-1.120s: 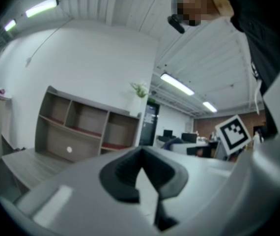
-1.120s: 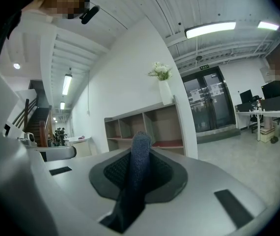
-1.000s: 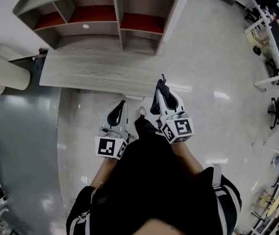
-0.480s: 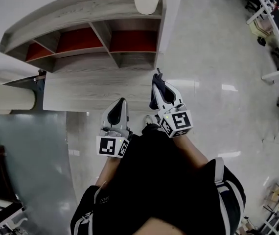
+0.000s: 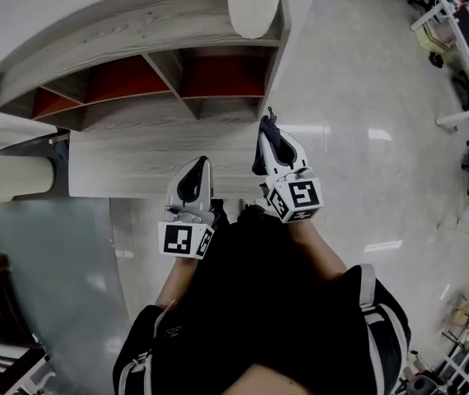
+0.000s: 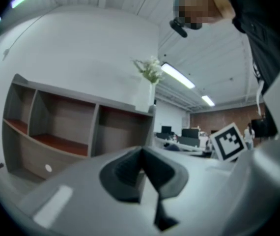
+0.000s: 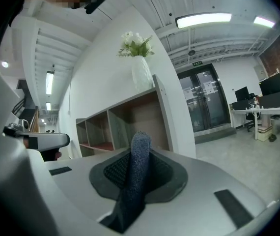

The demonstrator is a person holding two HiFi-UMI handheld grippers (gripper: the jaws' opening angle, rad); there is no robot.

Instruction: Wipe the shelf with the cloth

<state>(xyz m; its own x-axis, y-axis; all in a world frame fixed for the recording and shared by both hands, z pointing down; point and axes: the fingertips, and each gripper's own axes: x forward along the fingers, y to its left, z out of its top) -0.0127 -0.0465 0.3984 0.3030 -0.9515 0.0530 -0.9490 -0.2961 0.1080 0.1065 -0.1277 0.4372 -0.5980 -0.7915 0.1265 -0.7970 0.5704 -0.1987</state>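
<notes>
Indoors, two handheld grippers are held out in front of a grey wood shelf (image 5: pixel 127 31) with reddish compartment floors, as seen from the head cam. The cloth (image 5: pixel 261 156), dark blue, is pinched in the right gripper (image 5: pixel 269 134). In the right gripper view its fingers (image 7: pixel 162 173) are closed on the fabric, a fold of which sticks up past the tips while the rest hangs below. The cloth is kept off the shelf, which is seen beyond it in that view. The left gripper (image 5: pixel 197 171) is held lower and to the left, approx. level with the front edge of the unit's lower ledge (image 5: pixel 136 159). Its fingers (image 6: pixel 123 173) are pressed together with nothing between them, per the left gripper view. A white vase (image 5: pixel 253 2) of pale flowers (image 7: pixel 136 43) is set on top of the shelf, at its right end. Pale glossy floor (image 5: pixel 358 97) is spread to the right, w/ office desks (image 5: pixel 465 64) well apart at the far edge. Dark clothing on the person (image 5: pixel 259 303) fills the lower frame.
</notes>
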